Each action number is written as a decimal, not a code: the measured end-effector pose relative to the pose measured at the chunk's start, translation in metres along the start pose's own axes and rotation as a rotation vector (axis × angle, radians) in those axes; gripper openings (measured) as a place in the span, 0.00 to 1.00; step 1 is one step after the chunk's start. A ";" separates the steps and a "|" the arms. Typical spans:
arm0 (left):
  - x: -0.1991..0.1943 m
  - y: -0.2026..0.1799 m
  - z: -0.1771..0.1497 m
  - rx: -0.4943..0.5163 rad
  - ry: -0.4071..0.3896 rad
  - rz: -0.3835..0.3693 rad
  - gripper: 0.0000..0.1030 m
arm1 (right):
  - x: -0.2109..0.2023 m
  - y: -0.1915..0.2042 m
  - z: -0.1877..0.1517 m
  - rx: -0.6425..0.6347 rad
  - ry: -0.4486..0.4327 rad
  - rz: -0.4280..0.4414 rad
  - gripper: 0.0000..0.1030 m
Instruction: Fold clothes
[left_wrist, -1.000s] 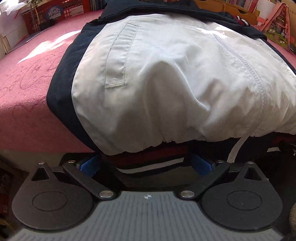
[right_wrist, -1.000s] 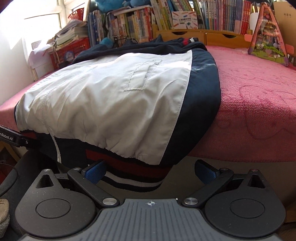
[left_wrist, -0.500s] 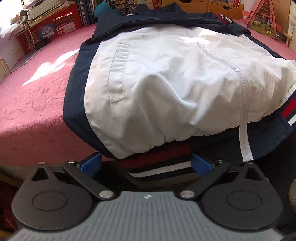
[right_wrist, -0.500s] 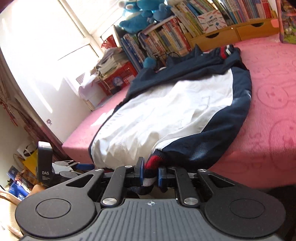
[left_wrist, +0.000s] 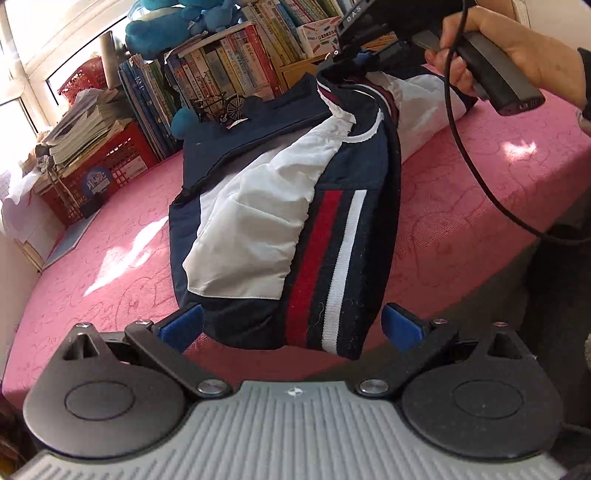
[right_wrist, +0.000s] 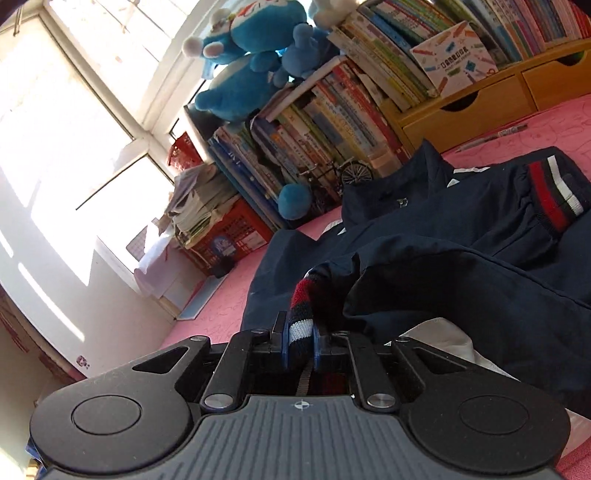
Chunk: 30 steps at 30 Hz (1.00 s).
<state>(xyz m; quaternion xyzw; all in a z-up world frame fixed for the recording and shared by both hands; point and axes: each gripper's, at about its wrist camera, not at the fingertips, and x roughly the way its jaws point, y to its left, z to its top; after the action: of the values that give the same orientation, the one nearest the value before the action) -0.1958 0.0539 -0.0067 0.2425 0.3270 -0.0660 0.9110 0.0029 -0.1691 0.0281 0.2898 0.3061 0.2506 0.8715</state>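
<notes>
A navy and white jacket (left_wrist: 258, 221) lies on the pink bed (left_wrist: 110, 258). Its striped hem (left_wrist: 332, 266) runs from between my left fingers up to the far right. My left gripper (left_wrist: 291, 328) is open, with the near hem corner lying loose between the blue pads (left_wrist: 181, 326). My right gripper (right_wrist: 300, 341) is shut on the other hem corner, a red, white and navy ribbed band (right_wrist: 301, 310). In the left wrist view a hand (left_wrist: 517, 48) holds that right gripper (left_wrist: 360, 59) above the jacket's far end, with the hem lifted. The navy back (right_wrist: 461, 266) shows beyond it.
Books, a red crate (left_wrist: 99, 173) and blue plush toys (right_wrist: 251, 62) line the far edge of the bed. Wooden drawers (right_wrist: 480, 107) stand at the back right. A black cable (left_wrist: 476, 173) hangs from the right gripper across the bed's right side.
The right gripper shut on the hem corner and carried it up and across over the jacket, turning the lower edge over. The left gripper rose and rolled, still open around the hem.
</notes>
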 end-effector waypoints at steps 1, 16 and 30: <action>0.006 -0.004 0.000 0.045 -0.006 0.046 1.00 | -0.001 -0.002 0.001 0.005 -0.002 0.005 0.14; 0.107 0.136 0.113 -0.230 -0.065 0.306 1.00 | -0.081 -0.007 0.017 -0.348 -0.126 -0.271 0.62; 0.156 0.138 0.079 -0.240 0.028 -0.038 1.00 | 0.017 -0.019 0.011 -0.723 0.039 -0.243 1.00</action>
<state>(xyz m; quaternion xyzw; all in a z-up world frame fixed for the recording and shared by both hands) 0.0088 0.1419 0.0034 0.1263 0.3496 -0.0401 0.9275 0.0268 -0.1764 0.0159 -0.0798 0.2465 0.2425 0.9349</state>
